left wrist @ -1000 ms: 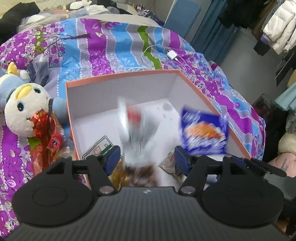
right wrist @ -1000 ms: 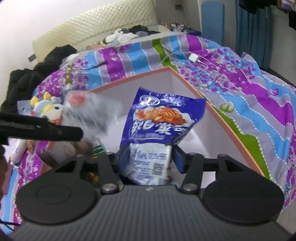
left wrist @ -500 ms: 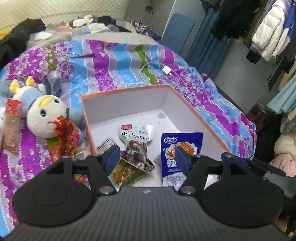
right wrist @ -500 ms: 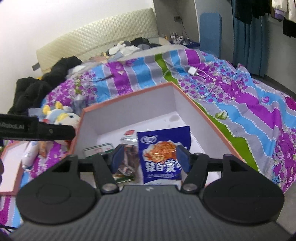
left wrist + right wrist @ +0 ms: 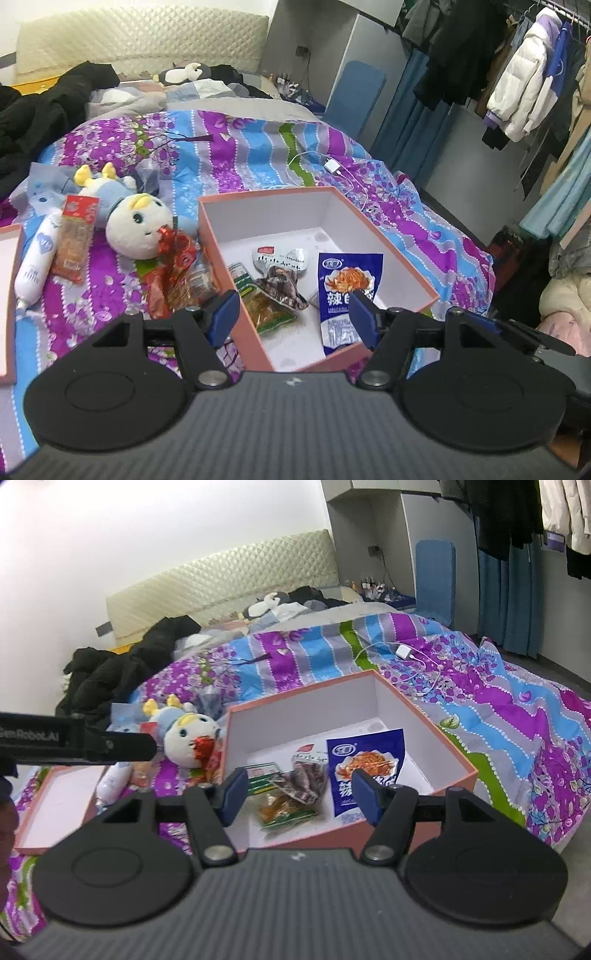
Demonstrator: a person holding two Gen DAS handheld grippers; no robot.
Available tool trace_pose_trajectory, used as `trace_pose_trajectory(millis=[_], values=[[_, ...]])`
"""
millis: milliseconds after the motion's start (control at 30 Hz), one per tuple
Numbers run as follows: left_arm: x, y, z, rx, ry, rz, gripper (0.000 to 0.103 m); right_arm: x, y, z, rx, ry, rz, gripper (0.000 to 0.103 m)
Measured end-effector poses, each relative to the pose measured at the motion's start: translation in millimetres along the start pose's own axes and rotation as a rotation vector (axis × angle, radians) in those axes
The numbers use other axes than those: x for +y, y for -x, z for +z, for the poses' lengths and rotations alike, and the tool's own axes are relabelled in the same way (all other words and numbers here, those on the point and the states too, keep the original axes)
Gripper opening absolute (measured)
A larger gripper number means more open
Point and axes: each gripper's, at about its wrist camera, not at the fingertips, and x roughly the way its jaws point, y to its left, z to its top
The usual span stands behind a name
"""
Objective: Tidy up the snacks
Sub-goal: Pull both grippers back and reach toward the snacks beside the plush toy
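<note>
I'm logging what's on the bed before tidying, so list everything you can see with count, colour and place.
box: one, pink outside, white inside, open on the bedspread
blue snack packet: one, inside the box, right side
silver snack packet: one, inside the box, middle
green snack packets: two, inside the box, left side
red snack wrappers: a pile, count unclear, left of the box
orange snack packet: one, left of the plush
white tube: one, far left
plush toy: one, white and blue
box lid: one, pink, left
charger: one, white, behind the box
left gripper: black and blue, open, empty
right gripper: same, open, empty
</note>
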Motion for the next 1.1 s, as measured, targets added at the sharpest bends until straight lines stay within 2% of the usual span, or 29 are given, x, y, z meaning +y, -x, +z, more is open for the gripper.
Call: trace_pose_trajectory(millis=[267, 433, 567, 767, 1100], values=[[-3, 56, -27, -0.033, -0.013, 0.01, 0.07, 23, 40, -14, -0.029, 0.007, 0.036, 0.064], [1, 87, -52, -0.05, 0.037, 0.011, 0.07, 34, 66, -28, -0.039, 0.023, 0.063, 0.064], [9, 106, -78, -0.049, 0.062, 0.049, 0.07, 40, 78, -41, -0.026, 0.033, 0.085, 0.064], [28, 124, -107, -0.037, 0.123, 0.082, 0.07, 51, 87, -58, -0.008, 0.057, 0.112, 0.064], [47, 126, -114, -0.026, 0.145, 0.11, 0.07, 70, 79, -67, 0.024, 0.101, 0.159, 0.064]])
